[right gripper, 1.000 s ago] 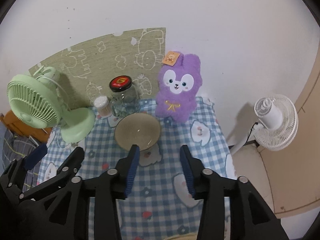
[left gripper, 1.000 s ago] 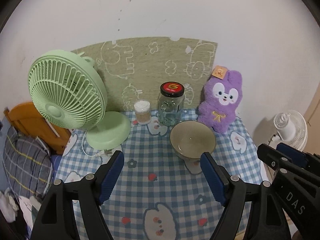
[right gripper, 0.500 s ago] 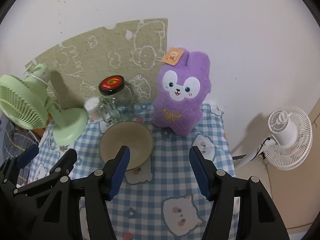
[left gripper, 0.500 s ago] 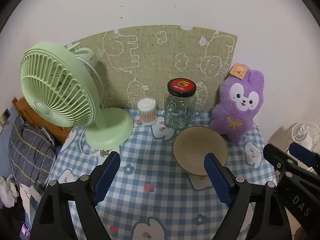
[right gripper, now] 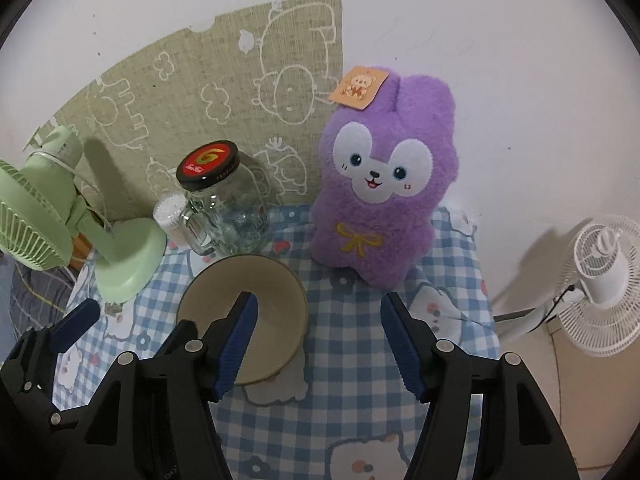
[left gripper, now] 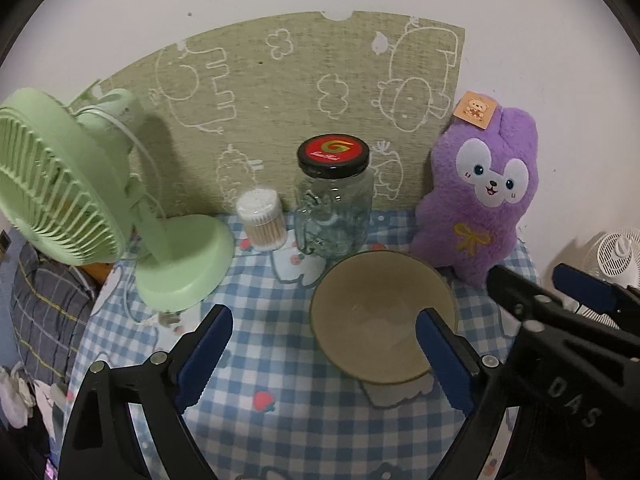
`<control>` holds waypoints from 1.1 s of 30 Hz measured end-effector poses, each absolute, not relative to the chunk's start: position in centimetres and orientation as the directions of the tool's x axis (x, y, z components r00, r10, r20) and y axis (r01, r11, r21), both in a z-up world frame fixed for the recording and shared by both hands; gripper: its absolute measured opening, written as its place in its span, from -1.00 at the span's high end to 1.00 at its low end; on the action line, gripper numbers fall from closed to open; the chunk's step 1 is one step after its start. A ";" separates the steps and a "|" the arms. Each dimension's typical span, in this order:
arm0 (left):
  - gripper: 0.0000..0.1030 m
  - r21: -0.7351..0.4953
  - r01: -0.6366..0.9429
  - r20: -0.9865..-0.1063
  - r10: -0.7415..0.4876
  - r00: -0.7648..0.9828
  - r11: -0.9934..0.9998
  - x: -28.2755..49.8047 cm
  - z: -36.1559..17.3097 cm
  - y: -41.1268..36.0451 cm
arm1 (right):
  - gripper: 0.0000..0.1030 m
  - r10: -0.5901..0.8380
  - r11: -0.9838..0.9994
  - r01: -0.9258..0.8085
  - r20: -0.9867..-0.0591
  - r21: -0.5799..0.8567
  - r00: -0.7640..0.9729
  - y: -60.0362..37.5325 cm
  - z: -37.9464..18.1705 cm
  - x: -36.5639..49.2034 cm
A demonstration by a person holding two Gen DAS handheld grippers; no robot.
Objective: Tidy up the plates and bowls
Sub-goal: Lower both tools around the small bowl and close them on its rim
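An empty beige bowl (left gripper: 372,304) stands on the blue checked tablecloth (left gripper: 280,400), in front of a glass jar. My left gripper (left gripper: 324,332) is open and empty, its right finger over the bowl's right rim. In the right wrist view the bowl (right gripper: 276,288) lies at centre left. My right gripper (right gripper: 320,320) is open and empty, its left finger over the bowl's inside and its right finger outside it. No plate is in view.
A green desk fan (left gripper: 60,200), a cotton-swab tub (left gripper: 262,220), a glass jar with a red and black lid (left gripper: 334,200) and a purple plush rabbit (left gripper: 476,204) stand along the back. A white fan (right gripper: 600,280) stands off the table's right edge (right gripper: 486,300).
Both grippers have moved forward and closer to the bowl. The right gripper has opened wider. The bowl has not moved.
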State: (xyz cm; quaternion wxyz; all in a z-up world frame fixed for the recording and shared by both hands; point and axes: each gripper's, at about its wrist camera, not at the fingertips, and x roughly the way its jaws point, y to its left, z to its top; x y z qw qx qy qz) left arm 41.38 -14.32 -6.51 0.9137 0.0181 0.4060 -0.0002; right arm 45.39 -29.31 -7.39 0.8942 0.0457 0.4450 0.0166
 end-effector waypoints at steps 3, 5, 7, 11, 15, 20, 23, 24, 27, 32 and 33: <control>-0.82 0.005 0.028 -0.748 -0.015 0.664 1.000 42.5 -7.6 -14.5 | -0.31 0.064 0.996 0.011 -0.796 0.088 0.602 -29.3 -8.3 46.1; -0.82 0.005 0.025 -0.749 -0.013 0.662 1.000 43.0 -8.2 -14.5 | -0.31 0.064 0.997 0.000 -0.801 0.080 0.595 -29.1 -9.0 46.7; -0.82 0.015 0.024 -0.756 -0.004 0.655 1.000 43.7 -8.9 -14.6 | -0.31 0.069 0.997 -0.009 -0.806 0.079 0.588 -28.8 -9.8 47.2; -0.81 0.059 0.022 -0.754 0.030 0.656 0.998 44.5 -10.3 -14.7 | -0.30 0.078 0.996 -0.016 -0.816 0.084 0.573 -28.3 -11.3 48.1; -0.76 0.075 0.021 -0.761 0.043 0.647 0.997 45.3 -11.4 -14.6 | -0.20 0.086 0.996 -0.022 -0.822 0.090 0.563 -27.8 -12.4 48.7; -0.57 0.096 0.009 -0.774 0.069 0.630 0.995 46.3 -12.4 -14.6 | 0.03 0.091 0.995 -0.021 -0.829 0.095 0.551 -27.5 -13.6 49.3; -0.33 0.095 0.000 -0.784 0.075 0.616 0.995 46.8 -13.2 -14.4 | 0.11 0.084 0.996 -0.018 -0.837 0.089 0.540 -27.5 -14.2 49.7; -0.29 0.097 0.000 -0.788 0.076 0.611 0.995 47.0 -13.4 -14.3 | 0.12 0.089 0.995 -0.016 -0.840 0.095 0.535 -27.5 -14.4 49.8; -0.01 0.091 -0.004 -0.802 0.076 0.593 0.996 47.4 -14.2 -14.1 | 0.16 0.091 0.995 -0.015 -0.845 0.098 0.526 -27.4 -14.9 50.1; 0.37 0.074 -0.012 -0.821 0.067 0.567 0.997 48.0 -15.2 -13.8 | 0.39 0.095 0.995 -0.015 -0.855 0.102 0.511 -27.3 -15.6 50.5; 0.41 0.072 -0.015 -0.824 0.068 0.562 0.997 48.1 -15.4 -13.8 | 0.43 0.095 0.995 -0.015 -0.858 0.101 0.505 -27.3 -15.8 50.5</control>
